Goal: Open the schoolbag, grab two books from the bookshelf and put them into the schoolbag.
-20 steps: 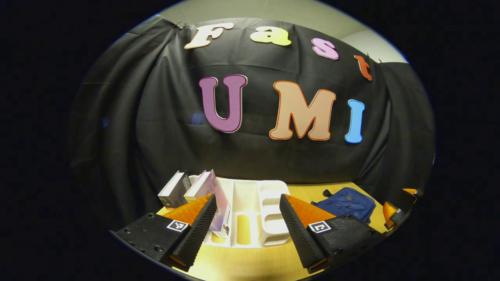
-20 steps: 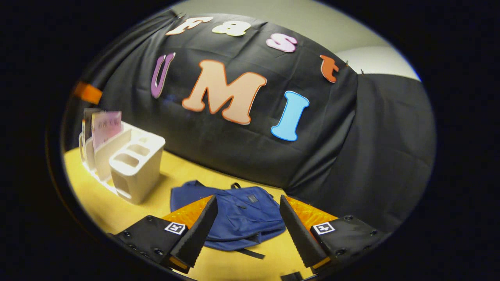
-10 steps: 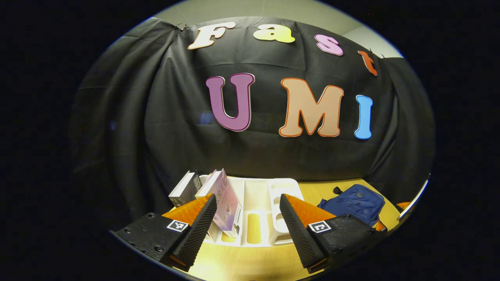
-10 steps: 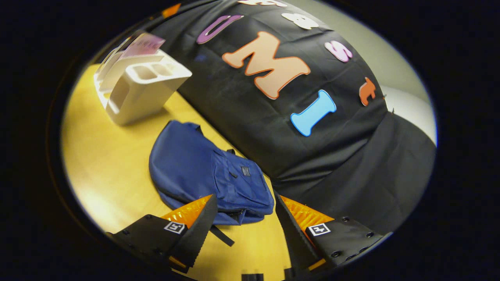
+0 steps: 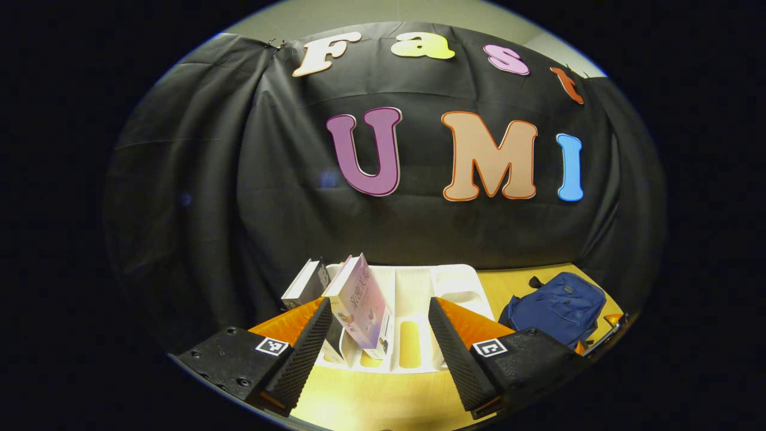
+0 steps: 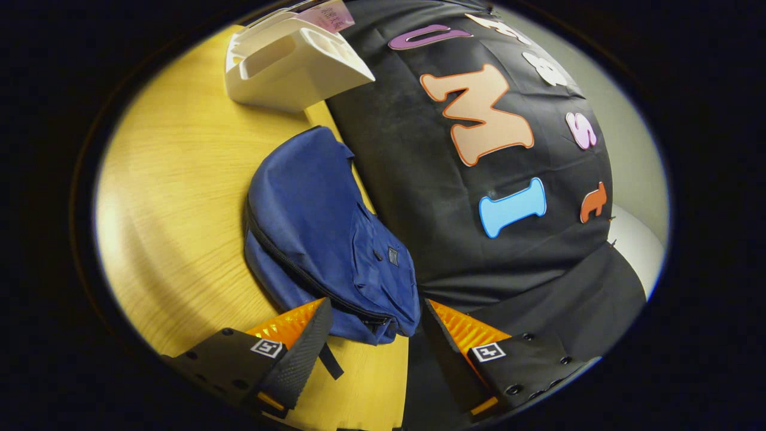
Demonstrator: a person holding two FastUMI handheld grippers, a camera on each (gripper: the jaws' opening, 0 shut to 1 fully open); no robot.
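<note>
Leaning books (image 5: pixel 361 299) in bookshelf (image 5: pixel 419 287)

We see a matt woven-cloth schoolbag (image 6: pixel 311 221) on a smooth, faintly glossy wood-grain surface (image 6: pixel 173 179), a smooth plastic bookshelf (image 5: pixel 413 299) holding glossy paper-covered books (image 5: pixel 362 305), and ribbed, rough-looking fingers (image 5: pixel 311 350).

Left claw (image 5: pixel 380 335): fingers spread wide, level, holding nothing. Right claw (image 6: pixel 377 338): fingers spread wide, rolled sideways, pitched downward, holding nothing.
</note>
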